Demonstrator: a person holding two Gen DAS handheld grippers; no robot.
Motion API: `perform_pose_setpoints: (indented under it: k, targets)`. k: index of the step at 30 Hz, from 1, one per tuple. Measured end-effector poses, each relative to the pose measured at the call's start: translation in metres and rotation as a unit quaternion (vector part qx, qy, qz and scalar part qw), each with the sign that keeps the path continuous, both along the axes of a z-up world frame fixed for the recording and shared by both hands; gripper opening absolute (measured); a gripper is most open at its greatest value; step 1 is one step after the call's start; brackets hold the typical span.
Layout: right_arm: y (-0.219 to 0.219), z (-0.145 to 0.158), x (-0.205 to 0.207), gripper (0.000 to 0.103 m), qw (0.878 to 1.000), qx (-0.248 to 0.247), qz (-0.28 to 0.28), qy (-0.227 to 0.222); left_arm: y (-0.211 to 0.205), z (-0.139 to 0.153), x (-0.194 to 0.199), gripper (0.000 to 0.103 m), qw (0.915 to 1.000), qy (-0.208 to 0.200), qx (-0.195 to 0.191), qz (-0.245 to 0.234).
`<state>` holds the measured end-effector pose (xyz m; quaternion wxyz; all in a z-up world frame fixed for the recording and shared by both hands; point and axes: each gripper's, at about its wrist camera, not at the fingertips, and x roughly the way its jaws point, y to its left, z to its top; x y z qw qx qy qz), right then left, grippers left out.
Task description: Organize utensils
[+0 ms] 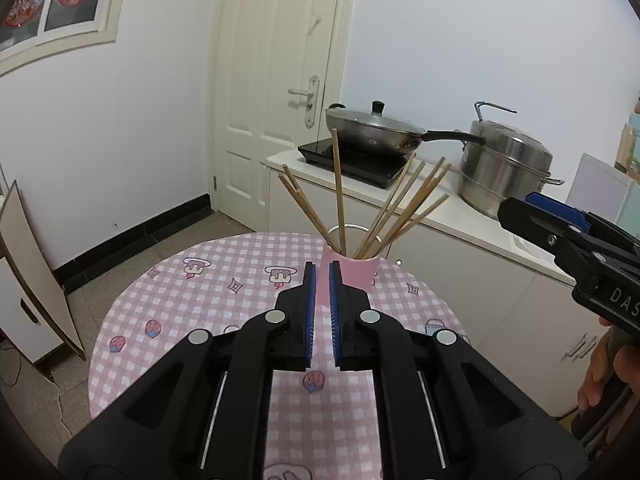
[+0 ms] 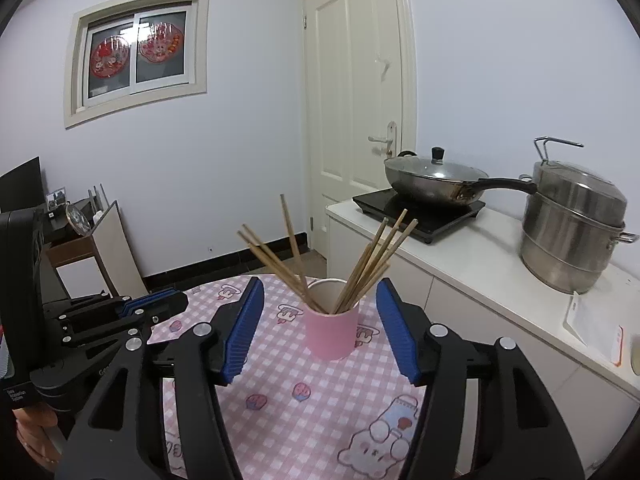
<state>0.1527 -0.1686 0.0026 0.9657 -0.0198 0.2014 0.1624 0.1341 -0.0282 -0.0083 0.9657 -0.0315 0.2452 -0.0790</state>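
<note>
A pink cup (image 2: 331, 330) stands upright on the round table (image 2: 280, 380) with a pink checked cloth. Several wooden chopsticks (image 2: 360, 264) stand in it, fanned out left and right. In the left wrist view the cup (image 1: 356, 272) sits just beyond my left gripper (image 1: 323, 272), whose blue pads are nearly together with nothing between them. My right gripper (image 2: 320, 292) is open and empty, its blue pads (image 2: 244, 328) wide apart on either side of the cup, a little nearer than it. The right gripper (image 1: 532, 216) also shows at the right edge of the left wrist view.
A white counter (image 2: 480, 248) stands behind the table on the right, with a lidded wok (image 2: 436, 184) on a black induction hob and a steel steamer pot (image 2: 572, 228). A white door (image 2: 356, 112) is behind. A board (image 1: 36, 272) leans at the left.
</note>
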Motion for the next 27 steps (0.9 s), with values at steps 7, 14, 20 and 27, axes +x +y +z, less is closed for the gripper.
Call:
perform_pose_setpoints:
  k: [7, 14, 20, 27]
  targets:
    - [0.001, -0.006, -0.046, 0.068, 0.999, 0.012, -0.008, -0.029, 0.001, 0.010, -0.053, 0.071, 0.9981, -0.058, 0.007, 0.020]
    - [-0.002, -0.007, -0.084, 0.079, 0.997, 0.023, -0.033, -0.063, 0.007, 0.022, -0.093, 0.077, 0.9950, -0.091, 0.005, 0.040]
    - [0.001, -0.010, -0.105, 0.087, 0.996, 0.029, -0.035, -0.075, 0.010, 0.028, -0.122, 0.084, 0.9915, -0.119, 0.018, 0.051]
    - [0.004, -0.005, -0.128, 0.095, 0.994, 0.040, -0.038, -0.097, 0.013, 0.035, -0.154, 0.090, 0.9843, -0.157, 0.025, 0.076]
